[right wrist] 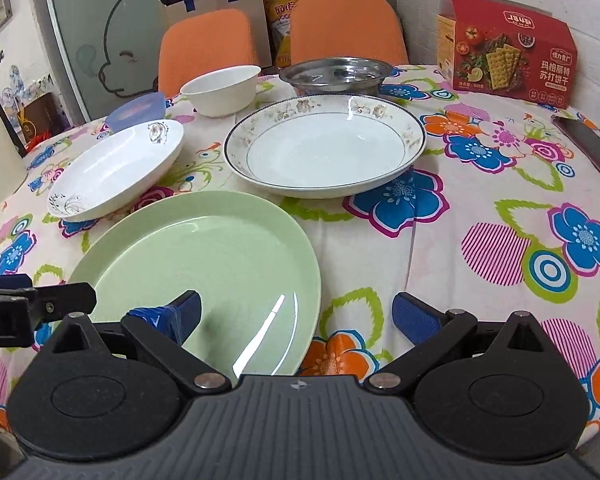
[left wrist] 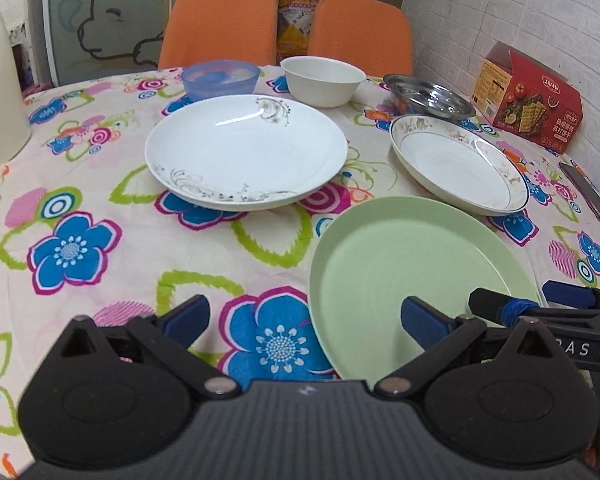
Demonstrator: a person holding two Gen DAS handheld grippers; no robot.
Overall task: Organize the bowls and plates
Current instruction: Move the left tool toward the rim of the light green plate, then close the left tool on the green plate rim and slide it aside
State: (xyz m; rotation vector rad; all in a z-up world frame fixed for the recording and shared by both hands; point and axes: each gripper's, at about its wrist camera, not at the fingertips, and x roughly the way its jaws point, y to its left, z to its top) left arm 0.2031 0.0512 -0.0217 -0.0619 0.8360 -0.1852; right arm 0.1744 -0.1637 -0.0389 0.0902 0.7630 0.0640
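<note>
A pale green plate [left wrist: 412, 264] [right wrist: 204, 256] lies on the flowered tablecloth, nearest to both grippers. My left gripper [left wrist: 306, 318] is open, and its right finger shows over the plate's left part. My right gripper [right wrist: 300, 314] is open too, its left finger over the plate's near right part. Neither holds anything. Farther back are a white plate with grey swirls [left wrist: 246, 152] [right wrist: 116, 172] and a flower-rimmed plate [left wrist: 460, 164] [right wrist: 324, 144]. Behind those stand a blue bowl [left wrist: 220, 78] [right wrist: 138, 110], a white bowl [left wrist: 322, 80] [right wrist: 224, 90] and a steel bowl [left wrist: 428, 98] [right wrist: 336, 76].
A red cracker box [left wrist: 528, 108] [right wrist: 508, 52] stands at the back right by the wall. A dark phone [left wrist: 588, 192] [right wrist: 592, 152] lies near the table's right edge. Two orange chairs [left wrist: 220, 24] [right wrist: 346, 26] stand behind the table.
</note>
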